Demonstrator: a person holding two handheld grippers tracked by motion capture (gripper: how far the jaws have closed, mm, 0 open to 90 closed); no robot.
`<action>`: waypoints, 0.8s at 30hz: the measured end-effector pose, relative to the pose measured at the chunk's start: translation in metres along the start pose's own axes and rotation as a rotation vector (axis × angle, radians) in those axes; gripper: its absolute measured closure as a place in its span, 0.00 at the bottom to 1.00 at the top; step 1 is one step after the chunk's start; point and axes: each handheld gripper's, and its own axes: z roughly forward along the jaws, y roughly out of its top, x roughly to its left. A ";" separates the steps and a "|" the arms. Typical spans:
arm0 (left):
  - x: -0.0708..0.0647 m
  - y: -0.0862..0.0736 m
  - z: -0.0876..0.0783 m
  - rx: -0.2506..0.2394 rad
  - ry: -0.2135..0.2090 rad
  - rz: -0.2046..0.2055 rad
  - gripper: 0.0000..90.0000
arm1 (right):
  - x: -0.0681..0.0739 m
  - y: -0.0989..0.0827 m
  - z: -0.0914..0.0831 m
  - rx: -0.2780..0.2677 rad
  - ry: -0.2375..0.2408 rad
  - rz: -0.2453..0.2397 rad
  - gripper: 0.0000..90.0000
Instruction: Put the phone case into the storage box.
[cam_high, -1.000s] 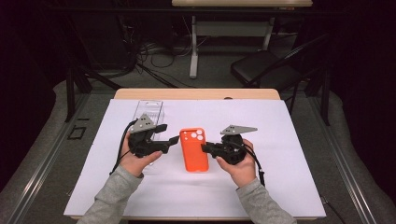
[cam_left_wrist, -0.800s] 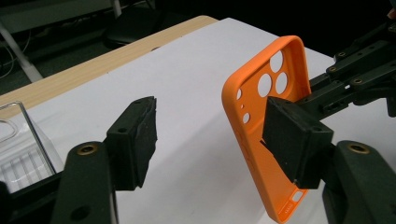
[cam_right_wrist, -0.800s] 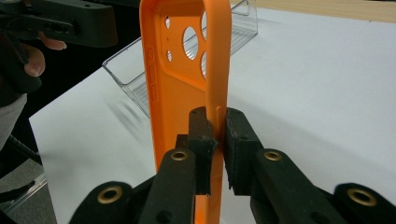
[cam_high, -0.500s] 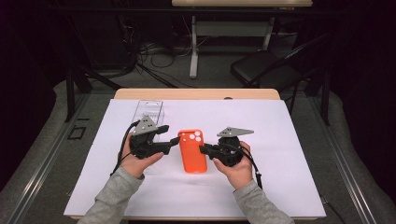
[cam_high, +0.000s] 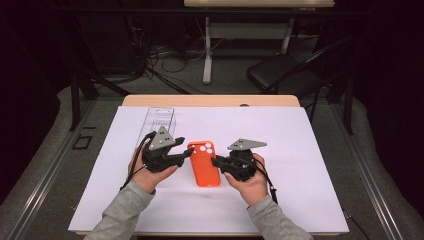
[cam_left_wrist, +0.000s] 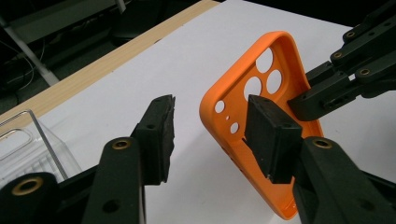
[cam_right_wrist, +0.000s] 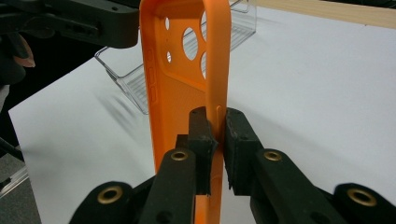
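We see an orange phone case (cam_high: 203, 162) near the middle of the white sheet (cam_high: 310, 150) that covers the table (cam_high: 210, 101), lying between our two grippers with its camera holes at the far end. In the left gripper view the case (cam_left_wrist: 261, 116) shows its hollow inner side and seems tipped up off the sheet rather than flat.

The right gripper (cam_high: 218, 162) is clamped on the case's right side wall: in the right gripper view (cam_right_wrist: 217, 133) both pads press that thin orange edge (cam_right_wrist: 218, 70) from either side, with hardly any gap left between the jaws. Our right hand (cam_high: 248, 176) holds this gripper from below, a grey sleeve behind it.

The left gripper (cam_high: 186, 155) sits at the case's left edge near the camera holes. In its own view (cam_left_wrist: 212, 135) the jaws stand spread wide; one pad (cam_left_wrist: 271, 135) is just in front of the case's near edge, though we cannot tell whether it touches, and the other pad (cam_left_wrist: 159, 135) hangs over bare sheet, well apart from the case. Our left hand (cam_high: 147, 172) holds this gripper.

Behind the left gripper a clear plastic box (cam_high: 157, 121) lies on the sheet toward the far-left part of the table. Beyond the table we see a dark chair (cam_high: 282, 72) on the floor.
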 end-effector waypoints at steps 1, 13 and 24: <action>0.000 0.000 0.000 0.003 0.002 0.006 0.60 | 0.001 0.000 0.000 0.001 -0.003 -0.003 0.92; -0.002 -0.001 0.004 0.038 0.015 0.040 0.69 | 0.007 -0.001 0.003 0.011 -0.024 -0.035 0.92; -0.004 -0.001 0.007 0.069 0.012 0.054 0.77 | 0.010 -0.002 0.005 0.019 -0.034 -0.053 0.92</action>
